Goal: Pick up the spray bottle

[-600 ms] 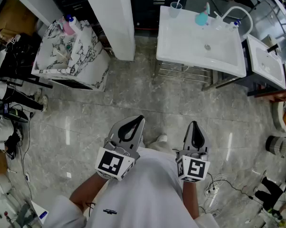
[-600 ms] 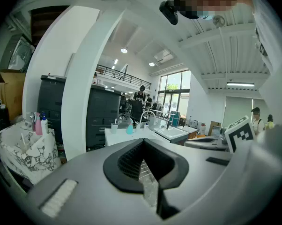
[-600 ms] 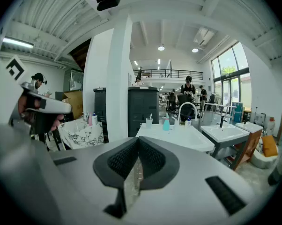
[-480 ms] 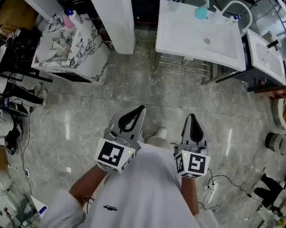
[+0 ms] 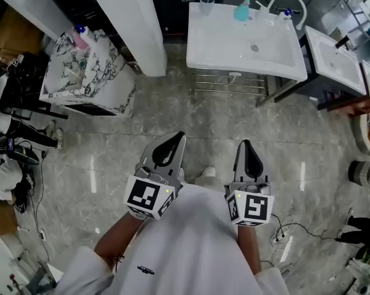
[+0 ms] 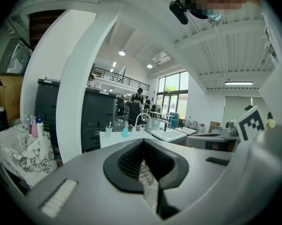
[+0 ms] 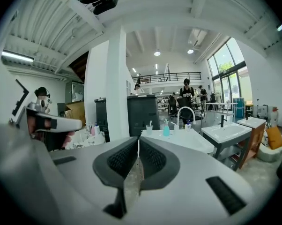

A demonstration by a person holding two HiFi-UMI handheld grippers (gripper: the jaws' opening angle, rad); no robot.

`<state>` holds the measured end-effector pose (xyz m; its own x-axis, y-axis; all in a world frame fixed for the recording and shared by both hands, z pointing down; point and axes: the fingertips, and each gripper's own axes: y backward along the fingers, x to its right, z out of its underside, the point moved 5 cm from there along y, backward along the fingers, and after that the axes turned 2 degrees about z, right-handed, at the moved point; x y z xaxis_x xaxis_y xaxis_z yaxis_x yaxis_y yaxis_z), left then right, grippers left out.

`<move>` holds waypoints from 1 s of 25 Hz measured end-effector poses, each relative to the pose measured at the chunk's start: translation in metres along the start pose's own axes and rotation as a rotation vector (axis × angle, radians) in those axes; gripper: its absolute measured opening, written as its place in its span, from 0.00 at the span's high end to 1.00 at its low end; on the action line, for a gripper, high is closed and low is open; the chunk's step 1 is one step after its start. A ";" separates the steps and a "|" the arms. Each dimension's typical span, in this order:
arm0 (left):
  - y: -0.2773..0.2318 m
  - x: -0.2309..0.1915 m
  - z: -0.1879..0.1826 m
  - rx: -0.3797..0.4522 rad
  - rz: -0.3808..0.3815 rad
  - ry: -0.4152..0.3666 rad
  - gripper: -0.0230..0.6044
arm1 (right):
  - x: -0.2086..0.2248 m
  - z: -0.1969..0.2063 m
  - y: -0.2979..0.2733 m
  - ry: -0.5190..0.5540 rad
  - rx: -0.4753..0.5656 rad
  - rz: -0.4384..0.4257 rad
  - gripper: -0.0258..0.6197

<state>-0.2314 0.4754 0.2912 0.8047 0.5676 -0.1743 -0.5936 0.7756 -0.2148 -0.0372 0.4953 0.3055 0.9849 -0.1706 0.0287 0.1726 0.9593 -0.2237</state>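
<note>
The teal spray bottle (image 5: 242, 11) stands at the back edge of a white sink (image 5: 222, 45), far ahead of both grippers; it also shows small in the left gripper view (image 6: 125, 131) and the right gripper view (image 7: 166, 130). My left gripper (image 5: 177, 137) and right gripper (image 5: 247, 144) are held side by side close in front of my body, over the grey floor. Both are shut with nothing between the jaws, as the left gripper (image 6: 142, 142) and right gripper (image 7: 138, 139) views show.
On the sink stand a cup with a toothbrush (image 5: 206, 5) and a curved faucet (image 5: 284, 2). A white pillar (image 5: 129, 23) and a marble-patterned stand (image 5: 86, 72) with bottles lie to the left. A second sink (image 5: 335, 60) is at the right, and cables and a power strip (image 5: 277, 238) lie on the floor.
The sink and the marble stand have slid a little up and left in the head view. Both grippers stay side by side and shut.
</note>
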 end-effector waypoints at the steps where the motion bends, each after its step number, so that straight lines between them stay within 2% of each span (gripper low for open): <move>1: -0.003 0.004 -0.001 -0.003 0.002 -0.005 0.98 | 0.005 0.001 0.002 0.003 -0.001 0.004 0.95; 7: -0.025 0.040 0.001 -0.025 0.026 -0.044 0.98 | 0.050 0.009 0.016 -0.028 -0.009 0.023 0.95; 15: -0.046 0.084 0.018 -0.052 -0.003 -0.055 0.98 | 0.099 0.030 0.026 -0.029 -0.012 0.001 0.95; 20: -0.056 0.095 0.013 -0.004 0.022 -0.007 0.98 | 0.119 0.018 0.021 -0.016 0.003 -0.011 0.95; 25: -0.088 0.081 0.012 -0.026 0.023 -0.039 0.98 | 0.129 0.017 -0.005 -0.032 0.003 0.003 0.95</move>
<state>-0.1136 0.4565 0.3071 0.7903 0.5961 -0.1421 -0.6119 0.7550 -0.2358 0.0887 0.4724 0.3271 0.9852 -0.1608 0.0593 0.1701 0.9603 -0.2209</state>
